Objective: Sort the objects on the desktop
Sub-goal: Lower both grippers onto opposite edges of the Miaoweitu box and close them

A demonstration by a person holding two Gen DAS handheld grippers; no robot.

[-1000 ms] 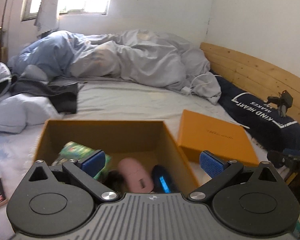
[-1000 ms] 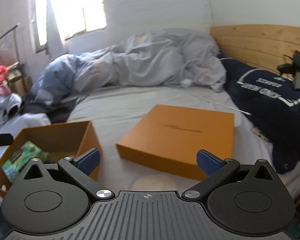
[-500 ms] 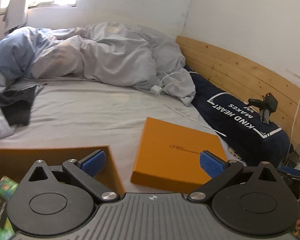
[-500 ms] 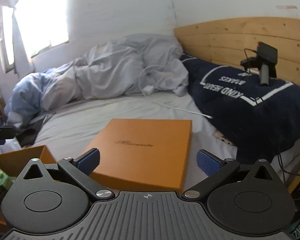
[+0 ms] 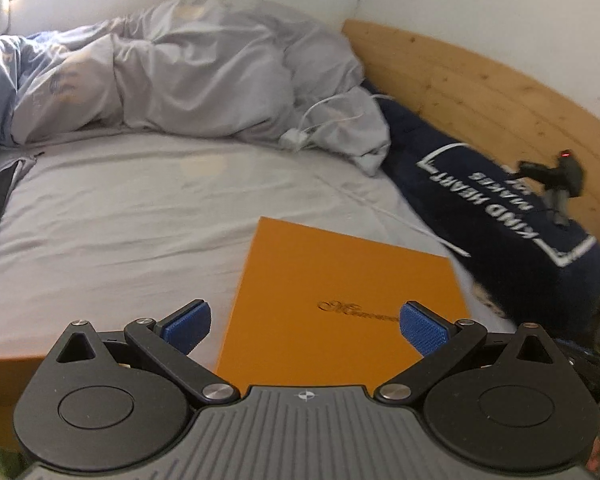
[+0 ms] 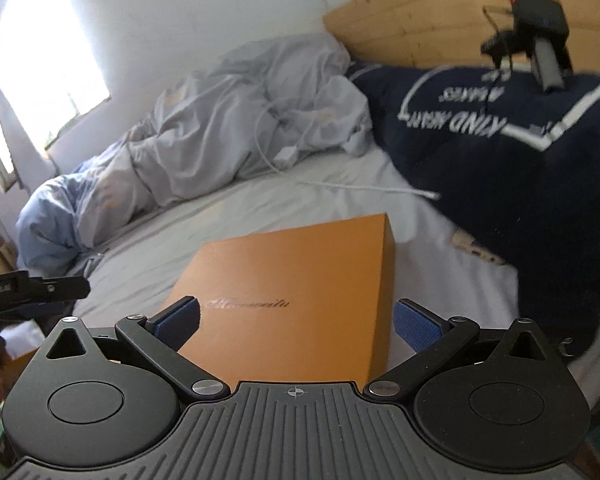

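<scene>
I have both tools aimed at the flat orange lid (image 5: 340, 300), which lies on the grey bedsheet (image 5: 120, 208) just ahead of me. My left gripper (image 5: 304, 326) stands wide with nothing between its blue ribbed pads (image 5: 188, 326), and my right gripper (image 6: 296, 320) is spread just as wide and just as empty, straddling the lid's near right corner. The open orange box (image 5: 4, 372) shows only as a wall at the near left edge of the left view.

The lid looks like rigid paperboard: broad, shallow, square-cornered, with a smooth matte face and gold script. I judge it light but awkward, too wide for one tool to span, and likely to tilt or slide on soft bedding if pushed down. I would pinch its shallow side walls, one tool on the left edge and one on the right, keeping it level. The ribbed pads should bite well on the card, though squeezing hard may dent it. A white cable (image 6: 364, 188) trails on the sheet beyond it, well clear.
</scene>
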